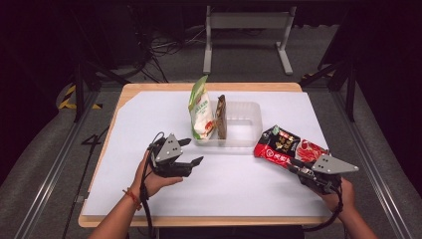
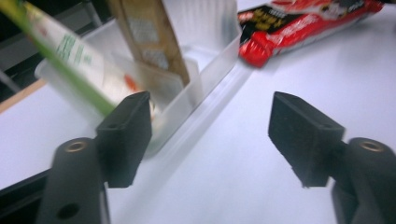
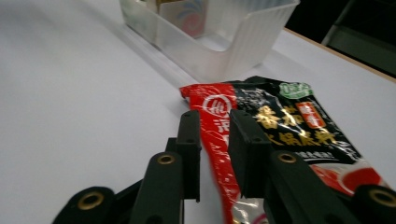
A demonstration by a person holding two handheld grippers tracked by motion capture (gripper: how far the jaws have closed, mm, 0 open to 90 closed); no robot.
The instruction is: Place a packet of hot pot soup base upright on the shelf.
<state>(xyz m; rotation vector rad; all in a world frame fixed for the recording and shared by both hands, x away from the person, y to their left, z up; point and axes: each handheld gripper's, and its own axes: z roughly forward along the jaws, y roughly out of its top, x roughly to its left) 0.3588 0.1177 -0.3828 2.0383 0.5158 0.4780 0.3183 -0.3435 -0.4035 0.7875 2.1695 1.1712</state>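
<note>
Two tools: left tool held low over the white counter, jaws spread wide with nothing between them; right tool clamped on the near edge of the red-and-black packet.
Packet position: lying flat on the counter just right of the clear plastic bin, its far end near the bin's right wall, not yet inside.
Grip: both pads pinch the packet's thin red border, which stands edge-up between them; the hold looks narrow, on the seal and not the body.
Bin contents: a green-and-white pouch and a brown packet stand upright at the left end; the right part looks free.
Step in hand: judged to be lifting the red-and-black packet to file it upright beside the other two.
How to do it well: raise slowly so the limp packet hangs straight, clear the bin's ribbed wall, then lower it edge-first into the free space.
Left tool's use: it sits near the bin's front-left corner and could steady the bin or the leaning pouch.
Risk: the slick film may slip from such a thin bite; the packet could fold against the rim.
</note>
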